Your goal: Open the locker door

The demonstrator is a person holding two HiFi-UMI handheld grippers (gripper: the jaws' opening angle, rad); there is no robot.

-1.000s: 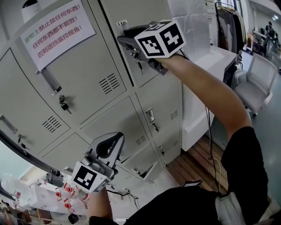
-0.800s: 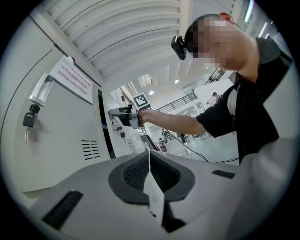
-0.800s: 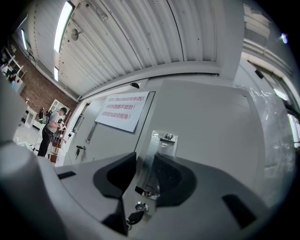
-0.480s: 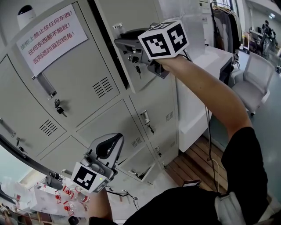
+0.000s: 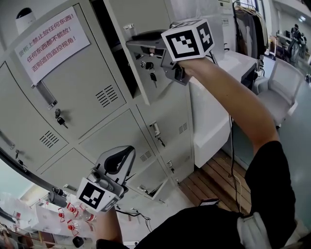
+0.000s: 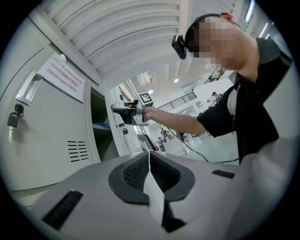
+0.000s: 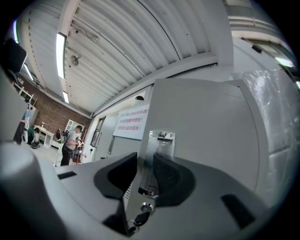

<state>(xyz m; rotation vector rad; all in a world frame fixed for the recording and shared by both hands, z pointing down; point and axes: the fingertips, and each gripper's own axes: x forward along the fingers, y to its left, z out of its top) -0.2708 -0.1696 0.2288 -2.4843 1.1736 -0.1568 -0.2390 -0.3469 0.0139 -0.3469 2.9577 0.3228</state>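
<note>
- Locker door (image 5: 161, 90): upper row, partly swung out.
- My right gripper (image 5: 141, 43): jaws just closing, clamped on the handle (image 7: 158, 154). Next, I judge, a further outward pull.
- My left gripper (image 5: 121, 158): closed, empty, held low.

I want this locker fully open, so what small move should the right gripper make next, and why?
Probably swing the locker door further outward. The jaws of the right gripper have just been closing and grip the handle between them, and the door stands only partly open.
</note>
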